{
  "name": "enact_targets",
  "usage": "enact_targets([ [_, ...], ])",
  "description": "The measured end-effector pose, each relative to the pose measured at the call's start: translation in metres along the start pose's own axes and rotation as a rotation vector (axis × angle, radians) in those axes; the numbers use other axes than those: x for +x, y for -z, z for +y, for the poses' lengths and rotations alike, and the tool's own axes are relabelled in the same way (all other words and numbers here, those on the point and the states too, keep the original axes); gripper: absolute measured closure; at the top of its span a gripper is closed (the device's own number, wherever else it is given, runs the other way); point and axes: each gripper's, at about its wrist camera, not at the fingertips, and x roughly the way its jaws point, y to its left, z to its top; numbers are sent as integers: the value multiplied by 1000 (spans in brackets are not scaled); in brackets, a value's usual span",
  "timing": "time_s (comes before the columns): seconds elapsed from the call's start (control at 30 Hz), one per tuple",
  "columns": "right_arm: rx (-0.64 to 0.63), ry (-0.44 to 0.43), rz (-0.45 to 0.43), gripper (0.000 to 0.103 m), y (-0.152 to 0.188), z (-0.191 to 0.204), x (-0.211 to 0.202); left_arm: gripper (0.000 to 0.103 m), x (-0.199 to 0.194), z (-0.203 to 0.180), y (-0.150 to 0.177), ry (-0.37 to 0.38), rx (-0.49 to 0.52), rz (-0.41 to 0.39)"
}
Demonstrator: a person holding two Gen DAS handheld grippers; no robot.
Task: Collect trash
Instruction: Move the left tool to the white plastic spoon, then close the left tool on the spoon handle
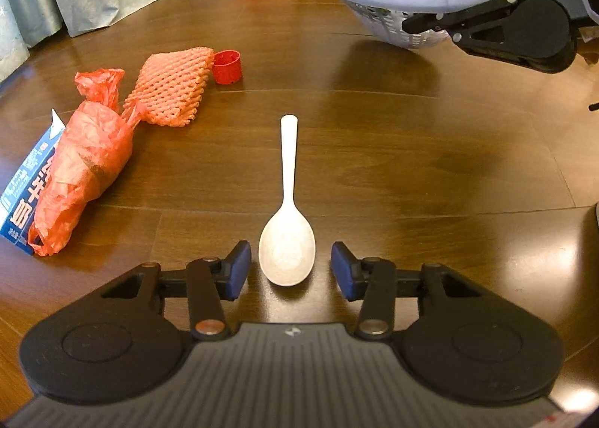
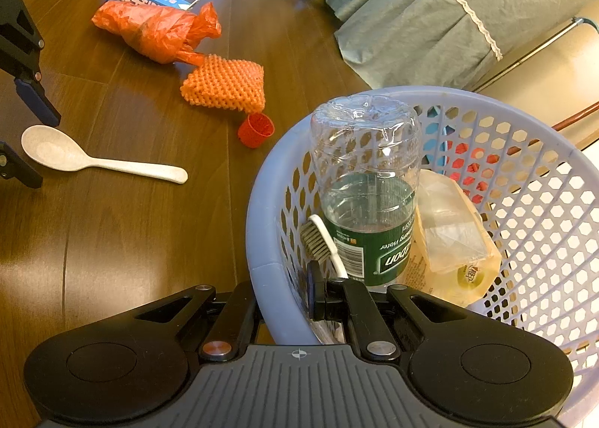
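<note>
Left gripper [image 1: 287, 265]: we hold it spread wide, gripping nothing; its blue pads [image 1: 239, 267] stand on either side of the spoon's bowl without touching it.
Spoon [image 1: 287, 226]: white, flat on the brown table [image 1: 411, 151], bowl toward us at 6 o'clock and handle toward 12 in the left wrist view.
Right gripper [image 2: 284, 300]: we keep it clamped on the basket's near rim, one finger outside the wall and one inside.
Basket [image 2: 262, 203]: lavender, perforated, at 1 o'clock from the spoon; it holds a clear bottle [image 2: 367, 203] with a green label, a toothbrush [image 2: 322, 241] and a yellowish wrapper [image 2: 456, 241].
Trash on the table: at 10 o'clock from the spoon we see an orange foam net [image 1: 170, 85], a red cap [image 1: 227, 67] just beside it, a crumpled red bag [image 1: 86, 166] and a blue carton [image 1: 22, 196] under the bag.
</note>
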Motion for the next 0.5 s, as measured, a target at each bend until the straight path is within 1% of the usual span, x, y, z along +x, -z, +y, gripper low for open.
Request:
enact_targets([
  [0.2, -4, 1, 1, 100, 0, 2, 1, 64, 1, 4, -1, -15, -11, -3],
  [0.27, -4, 1, 1, 100, 0, 2, 1, 65, 2, 5, -2, -10, -18, -3],
  [0.37, -4, 0, 0, 100, 0, 2, 1, 69, 3, 3, -3, -5, -9, -4],
  [0.43, -4, 1, 1, 100, 0, 2, 1, 74, 4, 3, -4, -5, -7, -4],
  [0.5, -4, 0, 1, 100, 0, 2, 1, 75, 4, 3, -5, -4, -10, -3],
])
